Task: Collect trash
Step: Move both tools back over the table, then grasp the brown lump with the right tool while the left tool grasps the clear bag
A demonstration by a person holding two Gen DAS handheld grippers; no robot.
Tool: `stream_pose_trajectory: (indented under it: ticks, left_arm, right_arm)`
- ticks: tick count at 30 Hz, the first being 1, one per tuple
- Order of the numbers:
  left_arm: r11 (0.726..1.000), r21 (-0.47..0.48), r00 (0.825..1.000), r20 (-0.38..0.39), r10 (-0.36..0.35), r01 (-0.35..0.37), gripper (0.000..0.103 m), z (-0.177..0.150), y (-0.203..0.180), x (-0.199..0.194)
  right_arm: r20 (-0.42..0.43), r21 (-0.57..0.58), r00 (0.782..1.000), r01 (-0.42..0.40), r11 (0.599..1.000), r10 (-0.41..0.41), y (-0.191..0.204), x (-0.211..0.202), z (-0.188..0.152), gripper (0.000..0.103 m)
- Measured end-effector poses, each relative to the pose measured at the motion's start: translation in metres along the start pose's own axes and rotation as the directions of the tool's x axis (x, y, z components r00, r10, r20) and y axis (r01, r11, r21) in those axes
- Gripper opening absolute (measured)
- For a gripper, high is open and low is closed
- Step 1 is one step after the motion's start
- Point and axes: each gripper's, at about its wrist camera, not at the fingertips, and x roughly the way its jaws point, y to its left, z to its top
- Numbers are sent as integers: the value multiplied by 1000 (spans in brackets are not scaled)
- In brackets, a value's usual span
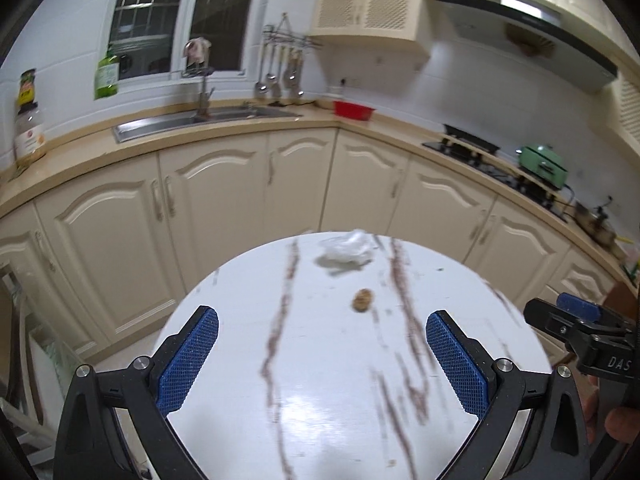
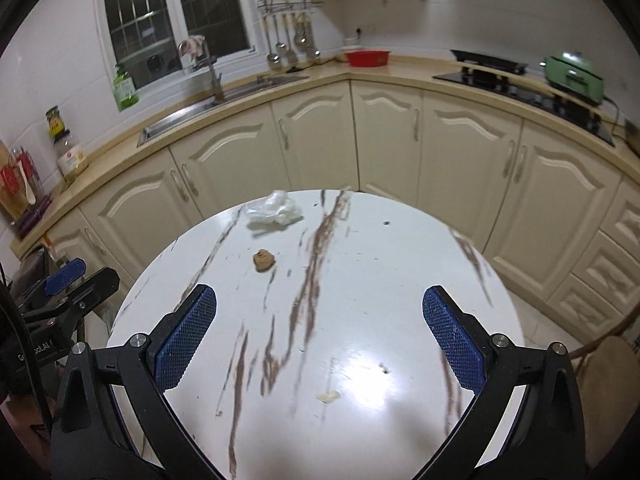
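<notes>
Right wrist view: both grippers [image 2: 319, 332] are held spread and empty above a round table [image 2: 400, 264]; the crumpled plastic [image 2: 274, 210] could be nudged off the far edge.

Desk [image 2: 360, 300]: round, in front of the corner run of base cabinets [image 2: 320, 140].
Crumpled plastic wrap [image 2: 274, 210]: on the desk's far edge, left of centre in the right wrist view.
Crumb lump [image 2: 264, 260]: on the desk, just nearer than the wrap, apart from it.
Small scrap [image 2: 329, 397]: on the desk's near part, well apart from the lump.
Left gripper [image 1: 322, 344]: over the desk's near-left side, fingers [image 1: 188, 360] spread wide, nothing between them.
Right gripper [image 2: 320, 340]: over the near side, to the right of the left one, fingers [image 2: 454, 344] spread wide.
Sink [image 2: 224, 100]: set in the counter behind the desk, left.
Basin [image 2: 368, 58]: on the counter corner, right of the sink.
Hob [image 2: 512, 78]: on the counter, right of the basin.
</notes>
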Motion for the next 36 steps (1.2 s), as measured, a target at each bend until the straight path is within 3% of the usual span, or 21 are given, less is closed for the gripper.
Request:
stream_pose_trajectory:
  ticks: [12, 22, 24, 28, 31, 36]
  left_arm:
    - [999, -31, 994, -107, 23, -26, 102, 33, 4, 78]
    - [997, -27, 982, -176, 68, -74, 102, 64, 17, 159]
    - [996, -25, 979, -189, 77, -83, 102, 70, 19, 176]
    - [996, -25, 975, -206, 84, -91, 102, 77, 23, 201]
    - [996, -18, 973, -212, 85, -91, 102, 81, 20, 220]
    - [997, 8, 973, -215, 79, -79, 102, 93, 5, 246]
  right_arm:
    - [-139, -63, 990, 6, 998, -15, 26, 106, 8, 103]
    - [-231, -107, 973, -19, 994, -6, 49, 186, 9, 87]
    - [-242, -116, 970, -21, 993, -8, 52, 197, 10, 81]
    - [-270, -145, 963, -39, 989, -2, 57, 215, 7, 56]
    - [-248, -178, 969, -49, 983, 4, 61, 215, 6, 27]
    - [-246, -177, 968, -87, 980, 41, 51, 211, 4, 27]
